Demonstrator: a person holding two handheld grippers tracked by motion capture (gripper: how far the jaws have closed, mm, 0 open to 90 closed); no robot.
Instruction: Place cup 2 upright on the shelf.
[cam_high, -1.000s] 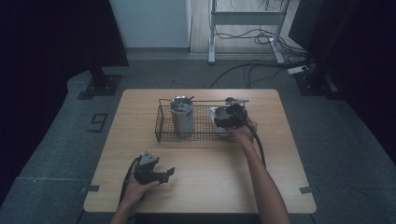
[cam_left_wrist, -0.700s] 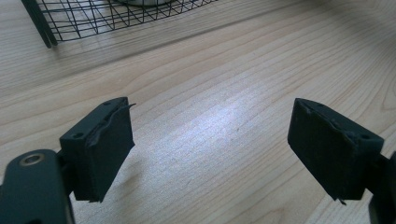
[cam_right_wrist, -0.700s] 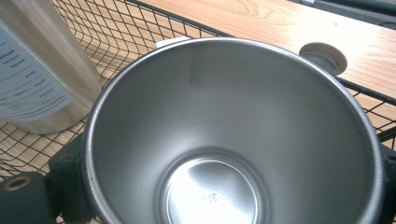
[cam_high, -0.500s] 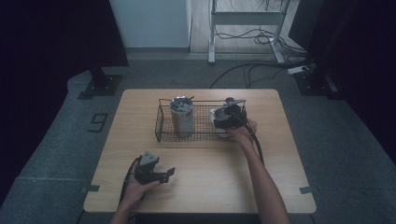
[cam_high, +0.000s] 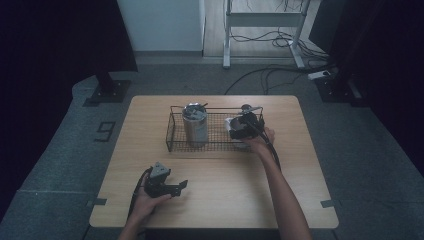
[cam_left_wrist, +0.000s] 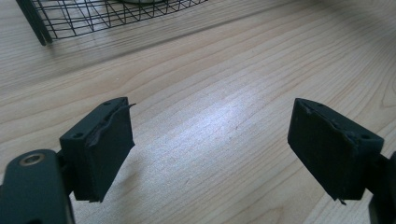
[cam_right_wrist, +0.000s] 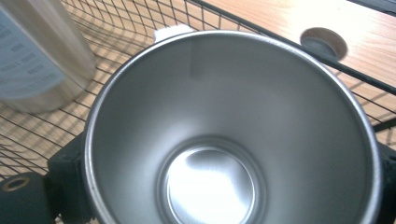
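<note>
- A pale wooden table (cam_high: 215, 200) with visible grain is seen from above; a black wire basket (cam_high: 172, 135) of fine square mesh lies across its far half.
- Toward the basket's 9 o'clock end, an upright cylindrical metal canister (cam_high: 194, 125) with a brushed silver wall is set on the mesh.
- At the basket's 3 o'clock end, the right gripper (cam_high: 243, 125) is held over the mesh, its black cable trailing back along the forearm.
- In the right gripper view, a polished steel cup (cam_right_wrist: 224, 140), round and tapering to a flat shiny bottom, is clamped between the black jaws at either side of its rim.
- A small round object (cam_right_wrist: 323, 43), possibly a lid, lies on the wood beyond the basket's rim at 1 o'clock.
- The left gripper (cam_high: 167, 185) is rested at the table's 7 o'clock, its matte rubbery pads (cam_left_wrist: 107, 149) spread wide with nothing between them.
</note>
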